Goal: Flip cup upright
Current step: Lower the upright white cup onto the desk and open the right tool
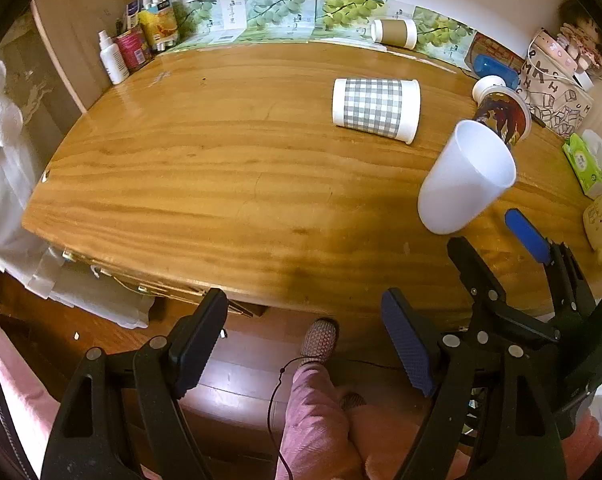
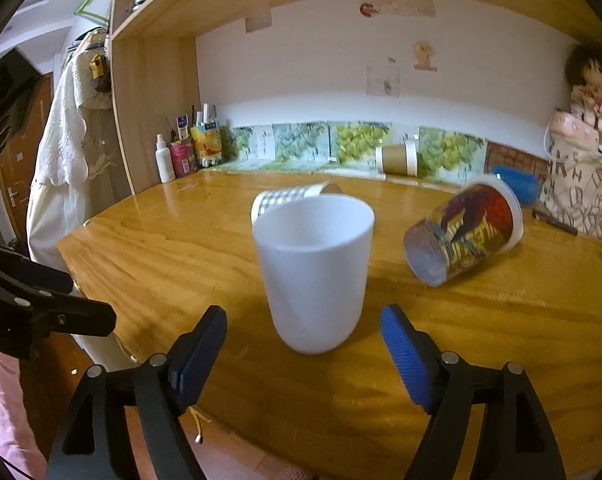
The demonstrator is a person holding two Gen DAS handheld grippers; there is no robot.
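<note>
White cup: the white plastic cup (image 2: 315,270) stands mouth-up on the wooden table (image 2: 149,248) near its front edge, just ahead of the right gripper (image 2: 303,354); it looks already upright
Right gripper: jaws spread wide with nothing between them, the cup just beyond the blue pads (image 2: 405,360)
Left gripper: the left gripper (image 1: 301,342) hangs released over the table edge, well apart from every cup
Step advice: back the right gripper straight out without brushing the cup wall; a light plastic cup would likely tip at a nudge
Remaining cups: the gingham cup (image 1: 375,109), printed cup (image 2: 465,234) and brown-sleeved paper cup (image 1: 395,33) lie on their sides
Next grip: probably mid-body across the printed cup, turning slowly
Writing: the tote bag (image 1: 553,96) shows scattered capital letters, no word readable; printed cup's lettering too blurred
</note>
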